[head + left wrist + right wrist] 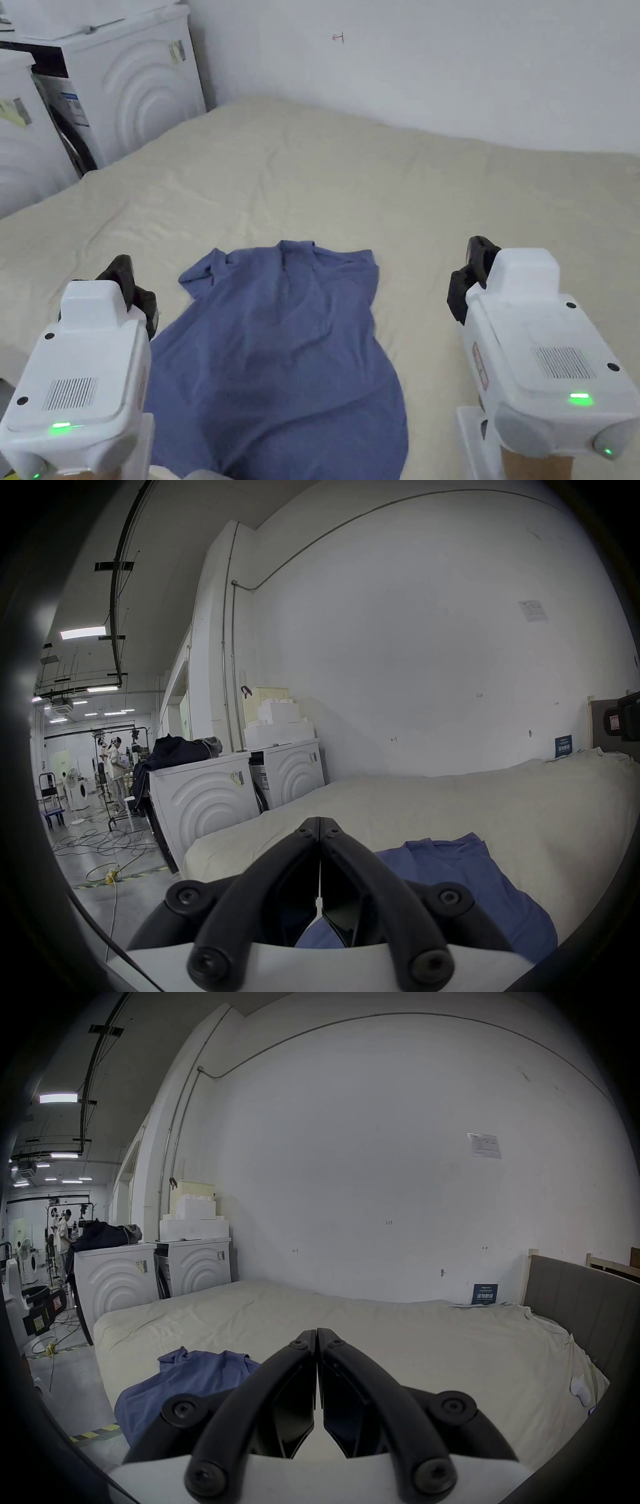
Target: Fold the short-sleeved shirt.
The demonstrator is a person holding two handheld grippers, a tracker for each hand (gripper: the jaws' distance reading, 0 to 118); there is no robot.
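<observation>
The blue shirt (pixel 281 350) lies spread out on the cream bed (pixel 375 187), collar far from the person. The left gripper (pixel 128 284) is held up at the shirt's left edge, and the right gripper (pixel 472 275) off to its right. Both point forward. The 2 jaws of each are closed on nothing.

The blue shirt (pixel 281 350) runs off the bottom edge of the head view, so its hem is cut off, and the left gripper (pixel 128 284) covers part of its side. The washing machines (pixel 94 87) are cropped at the left edge.
</observation>
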